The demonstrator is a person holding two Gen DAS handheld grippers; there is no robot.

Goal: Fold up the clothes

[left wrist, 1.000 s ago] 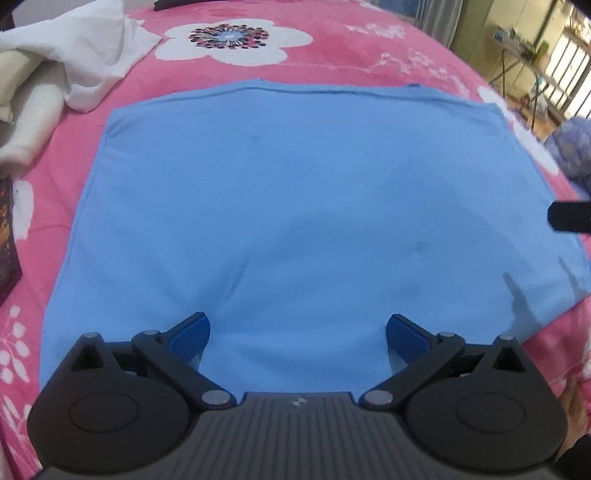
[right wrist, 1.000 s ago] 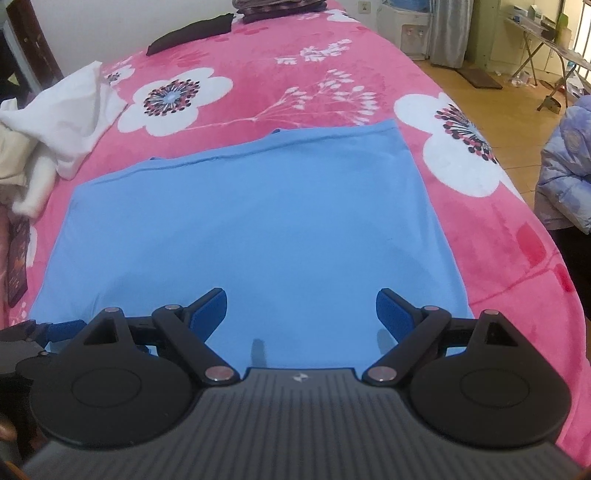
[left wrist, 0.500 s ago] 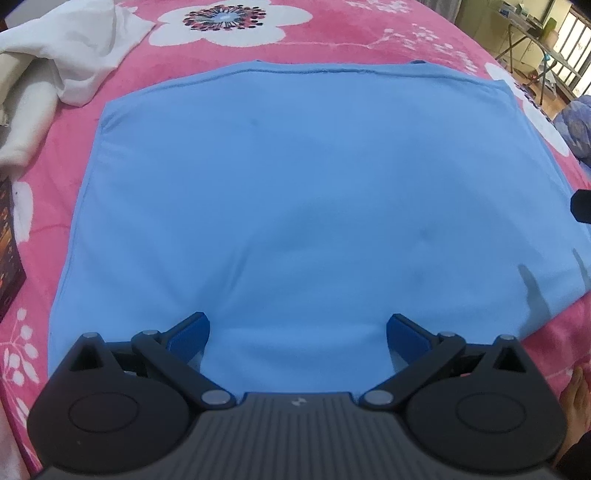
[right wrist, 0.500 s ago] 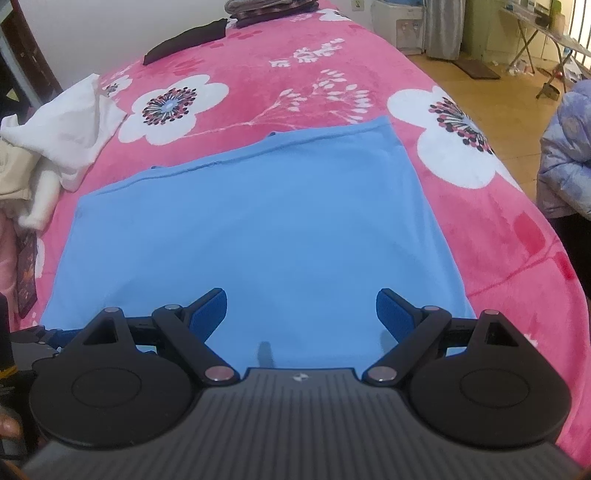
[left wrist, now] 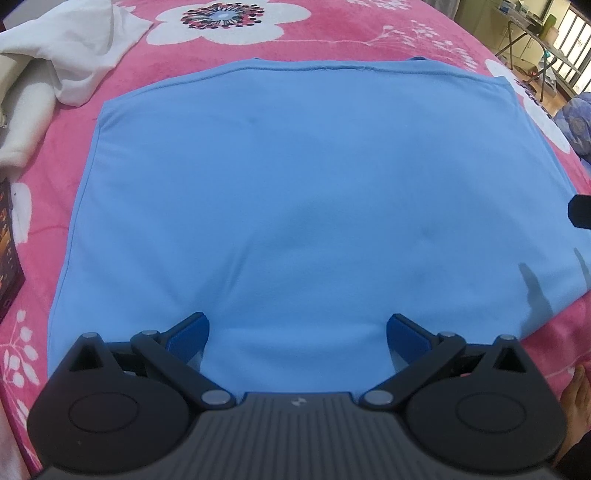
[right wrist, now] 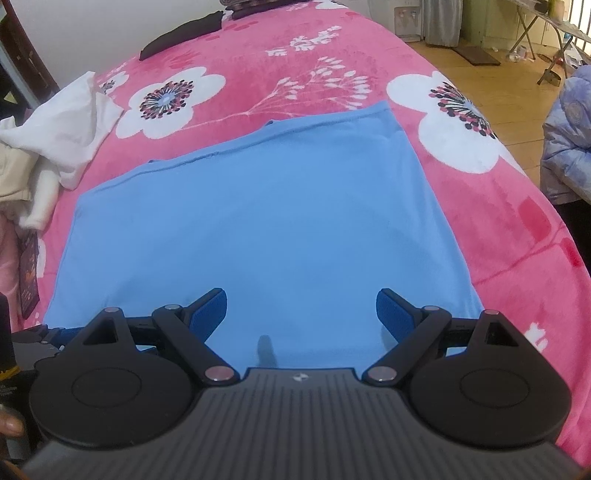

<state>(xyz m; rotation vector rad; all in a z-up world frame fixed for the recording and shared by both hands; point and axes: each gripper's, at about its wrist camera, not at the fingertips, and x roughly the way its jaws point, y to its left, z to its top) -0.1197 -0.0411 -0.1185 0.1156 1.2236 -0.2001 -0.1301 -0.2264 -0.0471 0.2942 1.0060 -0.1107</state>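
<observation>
A light blue garment [left wrist: 295, 192] lies spread flat on the pink flowered blanket [left wrist: 332, 40], folded into a broad rectangle with a hemmed far edge. My left gripper [left wrist: 297, 332] hovers over its near edge, open, nothing between the blue pads. In the right wrist view the same blue garment [right wrist: 258, 221] fills the middle. My right gripper [right wrist: 301, 314] stands open above the near edge, its jaws wide apart and empty. The left gripper's body [right wrist: 33, 339] shows at the lower left of that view.
White and cream clothes [left wrist: 70, 48] are heaped at the far left on the blanket. A dark box [left wrist: 9, 243] lies at the left edge. Dark folded items [right wrist: 181, 33] sit far back. Beyond the bed's right side is wooden floor [right wrist: 491, 66] and a bluish padded jacket [right wrist: 565, 140].
The left wrist view has tilted slightly, so the garment's far edge sits a little lower in the picture. Both grippers stay open over the near edge.
</observation>
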